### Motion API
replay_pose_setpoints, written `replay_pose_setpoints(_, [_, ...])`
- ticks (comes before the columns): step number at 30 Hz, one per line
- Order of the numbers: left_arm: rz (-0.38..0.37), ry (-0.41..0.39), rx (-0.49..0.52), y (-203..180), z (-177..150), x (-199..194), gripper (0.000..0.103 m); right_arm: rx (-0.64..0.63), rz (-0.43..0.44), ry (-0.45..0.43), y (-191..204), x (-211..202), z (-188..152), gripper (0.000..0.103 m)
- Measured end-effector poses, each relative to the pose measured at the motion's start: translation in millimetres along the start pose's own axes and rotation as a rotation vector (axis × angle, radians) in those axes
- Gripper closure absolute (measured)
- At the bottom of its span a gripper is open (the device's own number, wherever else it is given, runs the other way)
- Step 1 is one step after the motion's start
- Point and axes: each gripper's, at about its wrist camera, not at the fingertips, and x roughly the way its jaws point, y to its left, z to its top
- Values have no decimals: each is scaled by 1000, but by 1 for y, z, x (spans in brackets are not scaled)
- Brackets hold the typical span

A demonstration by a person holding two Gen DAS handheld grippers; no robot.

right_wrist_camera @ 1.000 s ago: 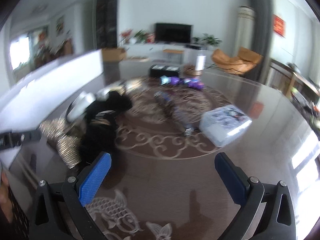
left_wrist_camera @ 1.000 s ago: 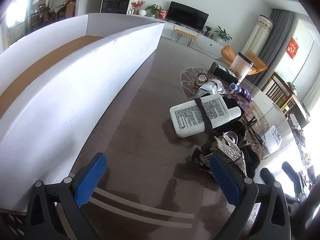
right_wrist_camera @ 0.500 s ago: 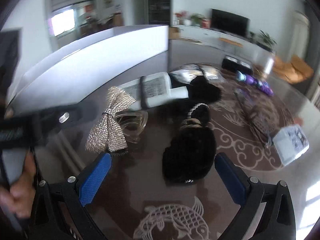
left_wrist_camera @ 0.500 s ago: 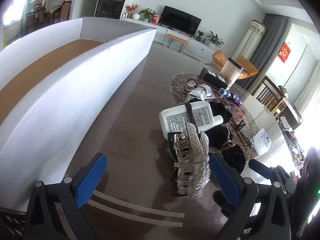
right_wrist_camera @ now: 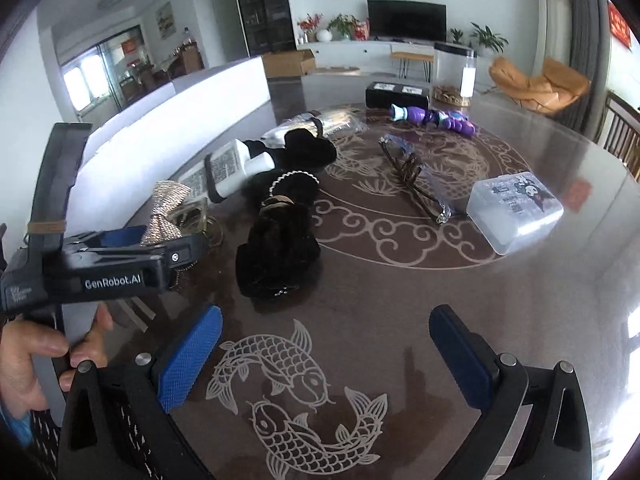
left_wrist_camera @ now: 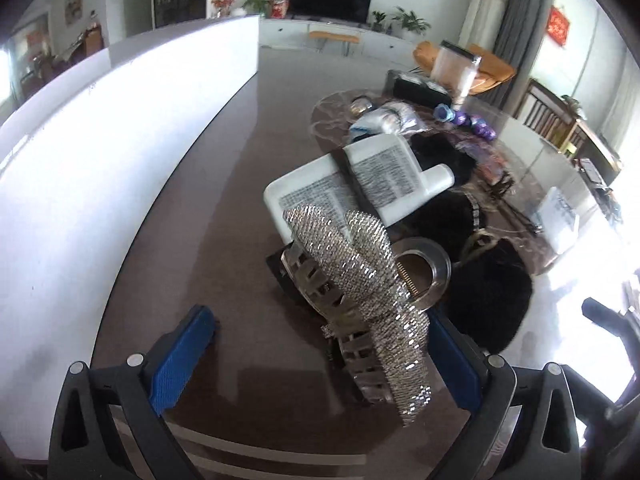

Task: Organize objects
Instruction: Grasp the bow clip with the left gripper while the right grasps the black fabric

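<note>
Closer came the left gripper (left_wrist_camera: 320, 354), spread wide around the glittery bow clip (left_wrist_camera: 360, 292). Only the right view showed a person's hand (right_wrist_camera: 28, 364); the right gripper (right_wrist_camera: 326, 354) hung empty and open, the clip's length running away from the left camera.

left wrist: low, close over sparkly hair clip (left_wrist_camera: 360, 280), faces tabletop's far edge | right wrist: higher, near edge, faces far | shared: clip, white bottle (right_wrist_camera: 228, 168)

The words "GenRobot.AI" stand in white letters on the black side of the left tool (right_wrist_camera: 120, 258). Small white print sits just left of those words, too tiny to read. The white bottle (right_wrist_camera: 228, 170) beyond the left tool has a label of dense print, and the clear box (right_wrist_camera: 516, 210) has a sticker, both too small to read.
</note>
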Motion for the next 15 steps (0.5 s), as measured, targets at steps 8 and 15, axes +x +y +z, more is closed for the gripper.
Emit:
replay_pose_setpoints(8, [87, 16, 55, 6, 1, 1, 30, 12, 62, 177, -1, 31, 55, 0])
replay_pose_setpoints(15, [-104, -30, -33, 25, -5, -26, 70, -88, 129, 287, 26, 81, 77, 68])
